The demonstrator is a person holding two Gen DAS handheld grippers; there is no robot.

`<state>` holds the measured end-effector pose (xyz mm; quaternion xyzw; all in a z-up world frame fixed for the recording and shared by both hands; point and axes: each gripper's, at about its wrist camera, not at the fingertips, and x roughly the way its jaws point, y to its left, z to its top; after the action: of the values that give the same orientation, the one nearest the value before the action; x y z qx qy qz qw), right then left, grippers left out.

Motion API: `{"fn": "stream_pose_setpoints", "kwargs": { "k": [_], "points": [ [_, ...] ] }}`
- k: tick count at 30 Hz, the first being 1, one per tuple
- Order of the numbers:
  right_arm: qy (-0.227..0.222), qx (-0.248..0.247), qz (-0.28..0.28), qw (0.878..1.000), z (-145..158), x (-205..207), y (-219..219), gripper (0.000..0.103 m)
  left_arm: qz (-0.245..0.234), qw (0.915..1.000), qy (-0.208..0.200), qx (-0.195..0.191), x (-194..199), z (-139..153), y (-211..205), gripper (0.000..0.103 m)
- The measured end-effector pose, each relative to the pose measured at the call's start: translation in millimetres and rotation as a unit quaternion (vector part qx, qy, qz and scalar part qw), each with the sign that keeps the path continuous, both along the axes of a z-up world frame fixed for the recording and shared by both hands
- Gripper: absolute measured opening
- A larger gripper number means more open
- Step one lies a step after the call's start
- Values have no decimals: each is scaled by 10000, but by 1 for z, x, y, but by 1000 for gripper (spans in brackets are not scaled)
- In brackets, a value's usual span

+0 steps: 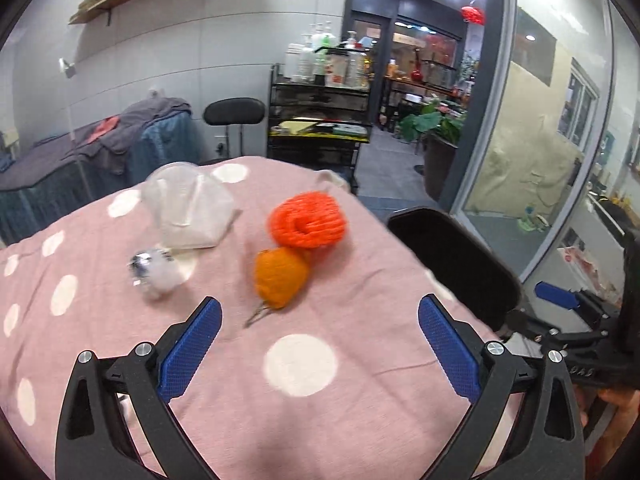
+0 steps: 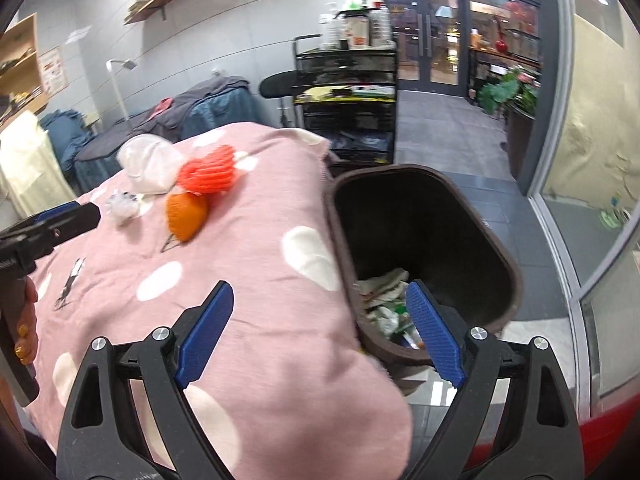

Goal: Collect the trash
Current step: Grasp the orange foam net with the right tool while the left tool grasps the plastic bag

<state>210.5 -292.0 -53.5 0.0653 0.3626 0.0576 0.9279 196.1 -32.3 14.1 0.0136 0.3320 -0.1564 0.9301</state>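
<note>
On a pink bed cover with white dots (image 1: pixel 160 360) lie an orange peel-like lump (image 1: pixel 280 278), a red-orange foam net (image 1: pixel 307 220), a clear plastic cup on white paper (image 1: pixel 188 210) and a crumpled clear wrapper (image 1: pixel 154 274). My left gripper (image 1: pixel 320 320) is open and empty, just short of the orange lump. My right gripper (image 2: pixel 320 304) is open and empty over the bed's right edge, beside a dark trash bin (image 2: pixel 508 260) that holds several scraps (image 2: pixel 384 296). The same trash pieces show farther off in the right wrist view: the lump (image 2: pixel 186 216), the net (image 2: pixel 208 174), the cup (image 2: pixel 148 164).
The bin (image 1: pixel 452 260) stands right of the bed. The right gripper's tip (image 1: pixel 558 296) shows at the right of the left wrist view; the left gripper's tip (image 2: pixel 60 216) shows at the left of the right wrist view. A black cart (image 1: pixel 320 120), a stool and another bed stand behind.
</note>
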Motion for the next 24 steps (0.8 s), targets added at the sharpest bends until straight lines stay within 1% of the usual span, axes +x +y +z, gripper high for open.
{"fn": "stream_pose_setpoints", "kwargs": {
  "k": [8, 15, 17, 20, 22, 24],
  "points": [
    [108, -92, 518, 9986, 4, 15, 37, 87, 625, 9980, -2, 11, -9, -9, 58, 97],
    [232, -143, 878, 9958, 7, 37, 68, 87, 1119, 9936, 104, 77, -15, -19, 112, 97],
    [278, -209, 972, 9947, 8, 45, 77, 87, 1182, 9928, 181, 99, -15, -23, 123, 97],
    [342, -327, 1111, 9927, 8, 58, 90, 87, 1207, 9918, 322, 256, -10, -32, 133, 97],
    [437, -290, 1209, 9913, 7, 69, 99, 87, 1170, 9918, 388, 329, -6, -36, 138, 96],
    [540, -199, 1314, 9897, 4, 78, 107, 87, 1091, 9925, 477, 274, 2, -38, 141, 93]
  ]
}}
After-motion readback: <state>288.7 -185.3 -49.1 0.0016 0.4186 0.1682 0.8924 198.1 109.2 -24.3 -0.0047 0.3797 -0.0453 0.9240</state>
